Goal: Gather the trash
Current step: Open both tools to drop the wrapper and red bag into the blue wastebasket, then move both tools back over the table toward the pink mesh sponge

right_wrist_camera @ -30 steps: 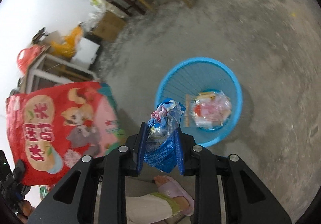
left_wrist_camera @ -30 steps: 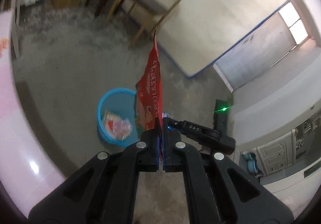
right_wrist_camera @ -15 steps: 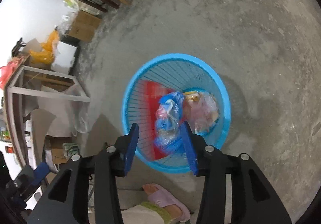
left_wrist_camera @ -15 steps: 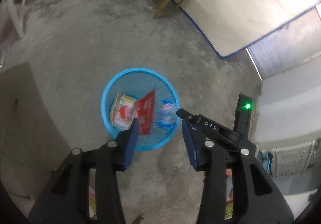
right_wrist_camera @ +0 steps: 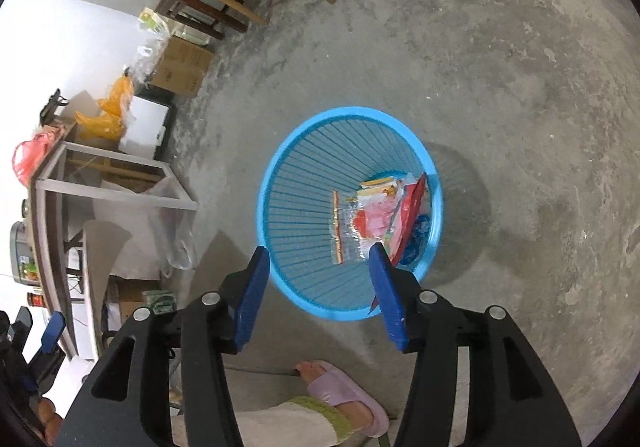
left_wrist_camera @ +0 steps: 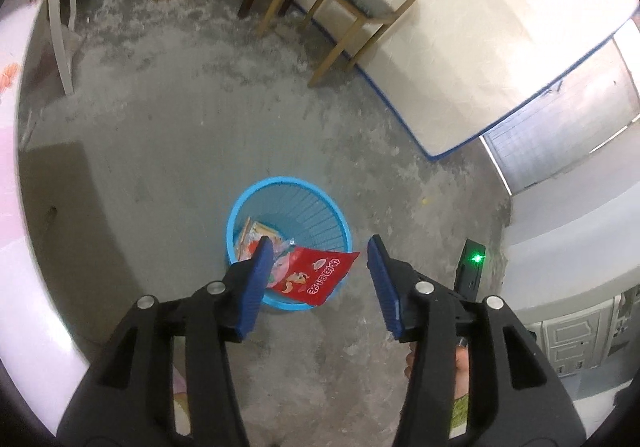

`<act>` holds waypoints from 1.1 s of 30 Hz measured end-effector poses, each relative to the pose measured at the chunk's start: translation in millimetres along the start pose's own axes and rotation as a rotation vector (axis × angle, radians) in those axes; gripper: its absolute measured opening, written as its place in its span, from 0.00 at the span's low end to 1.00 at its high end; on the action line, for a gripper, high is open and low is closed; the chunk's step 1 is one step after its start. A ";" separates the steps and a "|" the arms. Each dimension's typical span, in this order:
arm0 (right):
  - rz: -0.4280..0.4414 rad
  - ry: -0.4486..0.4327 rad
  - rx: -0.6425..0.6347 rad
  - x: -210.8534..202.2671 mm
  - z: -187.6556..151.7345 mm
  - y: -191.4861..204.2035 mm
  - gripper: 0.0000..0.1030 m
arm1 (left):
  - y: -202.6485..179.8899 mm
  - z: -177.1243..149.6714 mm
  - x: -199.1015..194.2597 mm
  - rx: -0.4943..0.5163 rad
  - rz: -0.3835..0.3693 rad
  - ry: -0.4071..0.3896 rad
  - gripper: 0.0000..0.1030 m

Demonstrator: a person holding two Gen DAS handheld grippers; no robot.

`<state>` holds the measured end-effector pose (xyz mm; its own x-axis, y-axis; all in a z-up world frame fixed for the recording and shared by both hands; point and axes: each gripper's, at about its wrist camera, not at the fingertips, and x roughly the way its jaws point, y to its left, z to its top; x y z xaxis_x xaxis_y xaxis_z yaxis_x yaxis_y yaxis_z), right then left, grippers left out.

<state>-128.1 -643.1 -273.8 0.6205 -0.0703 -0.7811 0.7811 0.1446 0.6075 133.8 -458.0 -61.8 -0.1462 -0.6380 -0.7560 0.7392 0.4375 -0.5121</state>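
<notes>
A: How do the tongs stand?

B: Both are spreading. The left gripper [left_wrist_camera: 318, 261] has its blue pads [left_wrist_camera: 256, 287] apart and nothing clamped; the jaws are opening. The right gripper [right_wrist_camera: 318, 269] is the same: jaws opening, pads [right_wrist_camera: 386, 295] bare, nothing pressed between them.

A: And the trash?

B: In the bin [left_wrist_camera: 240, 215]. From the left wrist, a red bag [left_wrist_camera: 316, 279] lies tilted against the near rim, one corner poking over the edge. It shows in the gap between the left pads but sits lower, inside the bin, apart from them. Pale wrappers [left_wrist_camera: 256, 233] lie beside it.

A: From the right wrist?

B: The bin [right_wrist_camera: 280, 167] sits just ahead of the right tongs. The red bag [right_wrist_camera: 410, 207] stands edge-on against the right wall, a blue wrapper [right_wrist_camera: 418, 235] below it, clear and pink wrappers [right_wrist_camera: 368, 219] in the middle.

A: Around that?

B: Bare concrete floor [right_wrist_camera: 520, 87]. A foot in a purple slipper [right_wrist_camera: 344, 393] is near the bin. A chair [left_wrist_camera: 352, 3] stands further off, and a box [right_wrist_camera: 182, 67] by the wall.
</notes>
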 end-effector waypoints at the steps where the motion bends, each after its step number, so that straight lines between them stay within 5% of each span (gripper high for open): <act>1: 0.003 -0.004 -0.006 -4.6 -1.8 2.8 0.50 | -2.5 -3.6 -11.4 0.015 -0.003 -0.016 0.47; 8: 0.046 -0.012 -0.126 -41.0 -21.0 45.0 0.58 | -5.3 -42.5 -80.2 0.104 -0.005 -0.110 0.49; 16: 0.147 0.042 -0.440 -85.2 -64.9 151.4 0.67 | 17.0 -100.1 -160.1 0.137 -0.026 -0.228 0.61; 23: 0.228 0.084 -0.660 -109.0 -116.7 237.1 0.73 | 60.3 -163.4 -231.0 0.061 0.078 -0.362 0.64; 33: 0.275 0.260 -1.016 -82.1 -256.8 347.3 0.78 | 124.6 -257.9 -303.3 -0.108 0.289 -0.507 0.67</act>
<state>74.2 -333.7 -35.9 0.6378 0.2837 -0.7161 0.1199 0.8818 0.4561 100.6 -46.6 -1.4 0.4032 -0.6945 -0.5959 0.6269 0.6840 -0.3730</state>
